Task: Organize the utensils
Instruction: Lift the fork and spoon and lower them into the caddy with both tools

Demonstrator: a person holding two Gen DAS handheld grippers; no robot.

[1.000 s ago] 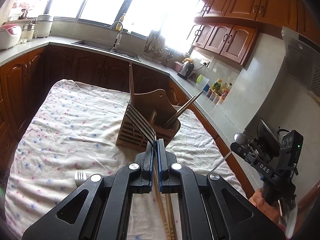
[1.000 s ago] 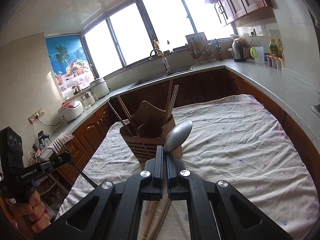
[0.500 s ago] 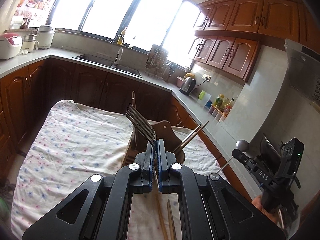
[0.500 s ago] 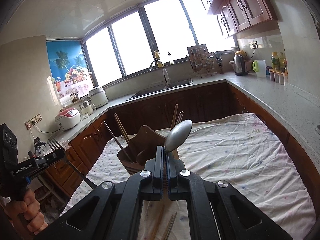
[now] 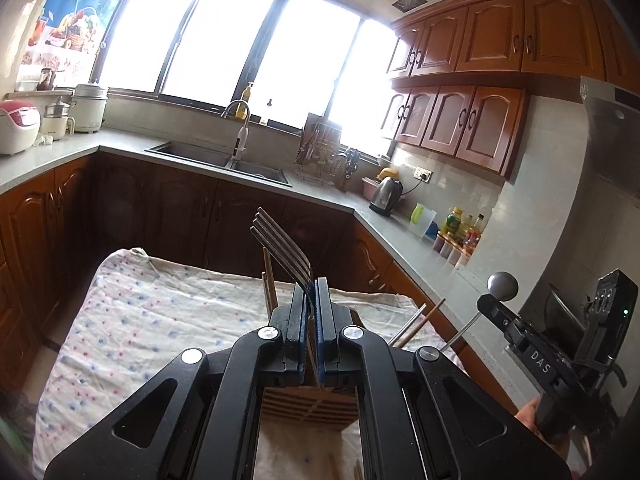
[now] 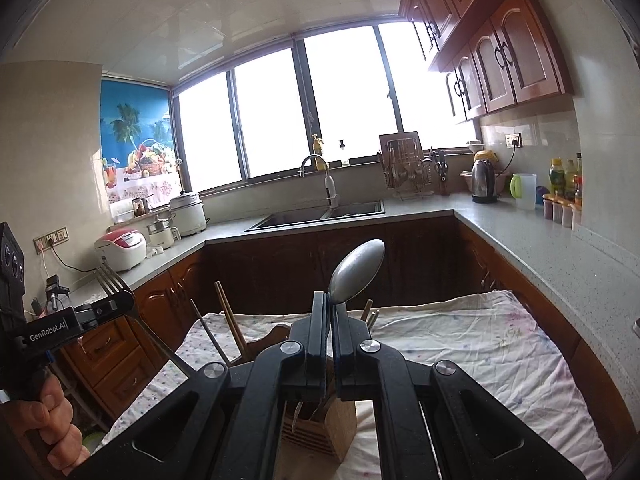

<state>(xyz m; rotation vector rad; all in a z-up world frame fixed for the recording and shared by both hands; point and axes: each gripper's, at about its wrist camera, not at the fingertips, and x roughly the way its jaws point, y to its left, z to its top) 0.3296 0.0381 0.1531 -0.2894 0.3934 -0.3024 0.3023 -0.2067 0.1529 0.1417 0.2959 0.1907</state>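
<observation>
My left gripper [image 5: 311, 292] is shut on a metal fork [image 5: 280, 246] with its tines pointing up and away; it also shows at the left of the right wrist view [image 6: 114, 286]. My right gripper [image 6: 330, 306] is shut on a metal spoon [image 6: 357, 270], bowl upward; its bowl shows in the left wrist view [image 5: 502, 286]. A wooden utensil holder [image 6: 320, 424] stands on the table under both grippers, mostly hidden by the fingers, with chopsticks [image 6: 230, 320] sticking out of it. The holder's slatted front shows in the left wrist view [image 5: 308, 406].
The table wears a white flowered cloth [image 5: 160, 320]. Loose chopstick ends [image 5: 334, 468] lie on it near the front edge. Brown kitchen cabinets and a grey counter [image 6: 540, 248] ring the table, with a sink [image 5: 224, 160] behind.
Both grippers have risen and come closer over the holder, which has dropped low in both views behind the fingers. Fork and spoon stay gripped.
</observation>
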